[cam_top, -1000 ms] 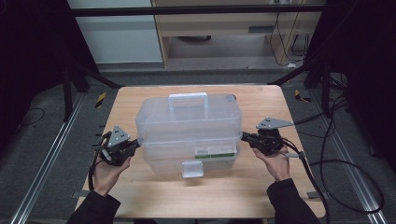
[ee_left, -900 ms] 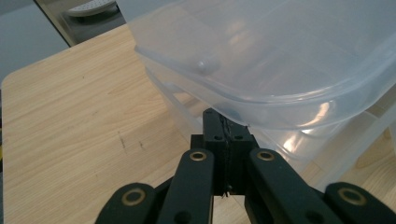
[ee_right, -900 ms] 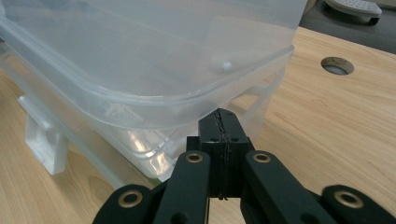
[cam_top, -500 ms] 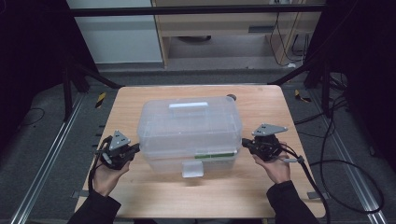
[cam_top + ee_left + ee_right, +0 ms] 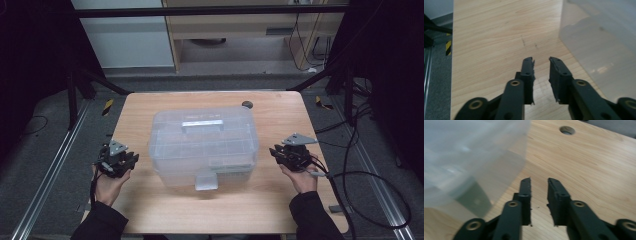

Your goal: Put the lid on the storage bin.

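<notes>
A translucent plastic storage box [image 5: 202,145] with a lid handle [image 5: 202,125] and a front latch [image 5: 206,181] stands on the wooden table [image 5: 280,115]. My left gripper [image 5: 134,159] sits just off the box's left side, a small gap away. Its jaws have just been opening and hold nothing; in the left gripper view [image 5: 541,60] bare wood lies between them, and the box wall [image 5: 599,37] is at the right. My right gripper [image 5: 274,151] stands apart from the box's right side. Its jaws have also just been opening and are empty [image 5: 539,180], with the box [image 5: 469,157] at the left.
A round cable hole [image 5: 246,104] sits in the table behind the box, also seen in the right gripper view [image 5: 567,130]. Metal floor rails [image 5: 50,175] run along both sides. Cables [image 5: 370,185] lie on the floor at the right. A cabinet [image 5: 235,30] stands beyond the table.
The box has come down from a raised position onto the table. Both grippers have let go of its sides, opened, and drawn slightly outward and down.
</notes>
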A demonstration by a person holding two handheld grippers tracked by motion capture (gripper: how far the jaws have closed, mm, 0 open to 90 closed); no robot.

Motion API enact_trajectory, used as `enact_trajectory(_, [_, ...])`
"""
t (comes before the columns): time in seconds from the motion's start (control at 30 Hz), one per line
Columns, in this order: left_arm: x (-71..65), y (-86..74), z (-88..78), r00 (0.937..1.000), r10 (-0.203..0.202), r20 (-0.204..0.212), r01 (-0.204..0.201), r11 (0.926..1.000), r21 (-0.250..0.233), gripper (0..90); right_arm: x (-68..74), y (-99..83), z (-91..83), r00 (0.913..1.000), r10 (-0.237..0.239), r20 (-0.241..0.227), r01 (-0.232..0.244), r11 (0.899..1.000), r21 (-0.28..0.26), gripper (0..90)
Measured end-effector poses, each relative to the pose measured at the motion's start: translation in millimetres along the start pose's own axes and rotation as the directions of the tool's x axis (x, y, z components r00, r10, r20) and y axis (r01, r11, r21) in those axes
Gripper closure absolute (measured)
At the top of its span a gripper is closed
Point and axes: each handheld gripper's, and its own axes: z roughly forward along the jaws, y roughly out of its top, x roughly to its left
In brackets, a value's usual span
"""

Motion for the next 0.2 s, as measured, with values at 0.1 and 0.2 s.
enact_trajectory(0.1, [7.5, -6.9, 5.9, 0.9991, -0.032, -0.029, 0.032, 0.9994, 0.009, 56.9, -8.4, -12.3, 1.1, 0.9985, 0.015, 0.053, -0.015, 1.000, 0.004, 52.0])
enact_trajectory(0.2, [12.9, -13.1, 11.0, 0.9973, -0.063, -0.039, 0.064, 0.9978, 0.019, 47.7, -17.9, -22.9, -1.6, 0.9945, 0.051, 0.092, -0.051, 0.999, -0.007, 41.2])
